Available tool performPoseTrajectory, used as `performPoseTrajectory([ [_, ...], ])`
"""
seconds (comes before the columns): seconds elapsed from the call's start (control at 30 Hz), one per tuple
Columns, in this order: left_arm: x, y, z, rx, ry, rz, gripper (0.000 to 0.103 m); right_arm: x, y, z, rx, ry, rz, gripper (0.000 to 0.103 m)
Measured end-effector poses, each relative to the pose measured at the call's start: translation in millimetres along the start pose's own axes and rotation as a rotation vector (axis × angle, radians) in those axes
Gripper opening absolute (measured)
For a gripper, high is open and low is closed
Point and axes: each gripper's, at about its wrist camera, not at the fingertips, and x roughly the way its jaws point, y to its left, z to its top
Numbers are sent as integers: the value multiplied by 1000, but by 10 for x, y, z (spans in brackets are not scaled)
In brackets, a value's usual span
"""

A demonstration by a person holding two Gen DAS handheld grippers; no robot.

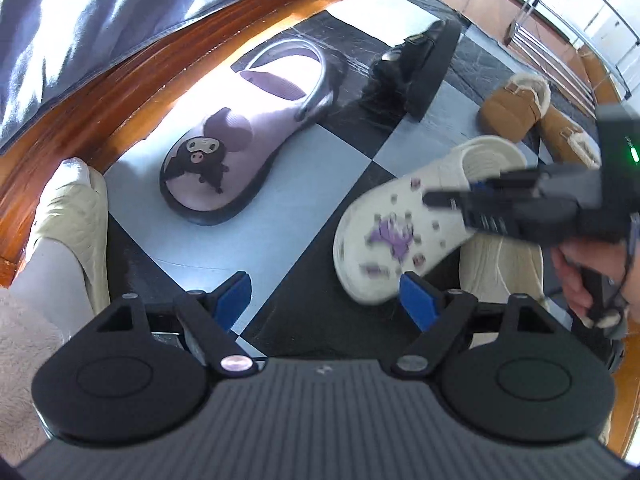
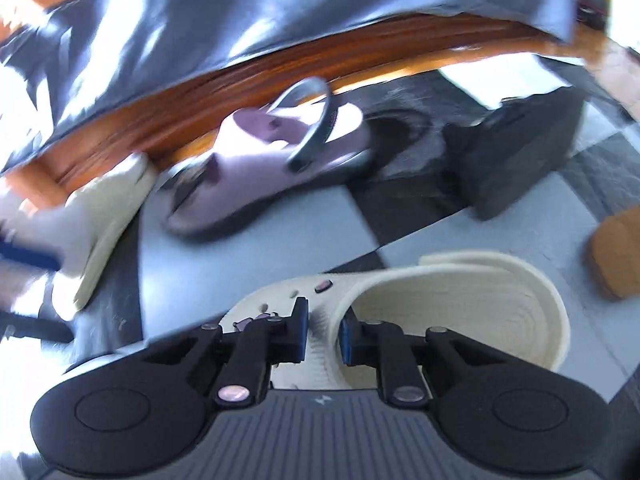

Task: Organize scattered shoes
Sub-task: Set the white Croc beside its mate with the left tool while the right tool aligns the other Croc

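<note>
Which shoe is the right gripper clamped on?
The cream clog with purple charms; the right gripper pinches its upper's edge. The other shoes lie ungripped.

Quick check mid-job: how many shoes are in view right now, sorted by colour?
Cream or white: 3, the charm clog in the right gripper, the ribbed slipper at left, and another under the clog
Lilac: 1, cartoon clog
Black: 1, platform shoe
Tan: 2, fleece-lined slippers
Total: 7

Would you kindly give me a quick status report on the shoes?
Right gripper shut on cream clog at its collar. Left gripper open, empty. Lilac slipper on checkered floor, apart from clog.
</note>
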Motion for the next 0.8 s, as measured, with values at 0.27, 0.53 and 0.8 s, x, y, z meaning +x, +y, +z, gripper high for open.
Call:
performPoseTrajectory([
  [0.27,141,-48,-36,-9,32,21,82,152,339,-44,-23,33,-187,69],
  [0.53,186,-139,-81,27,23,43,85,-749,129,-454,288,-159,-300,93],
  [0.8,137,77,-18,-77,16,-14,86,-960,-116,-1684,512,47,-249,93],
])
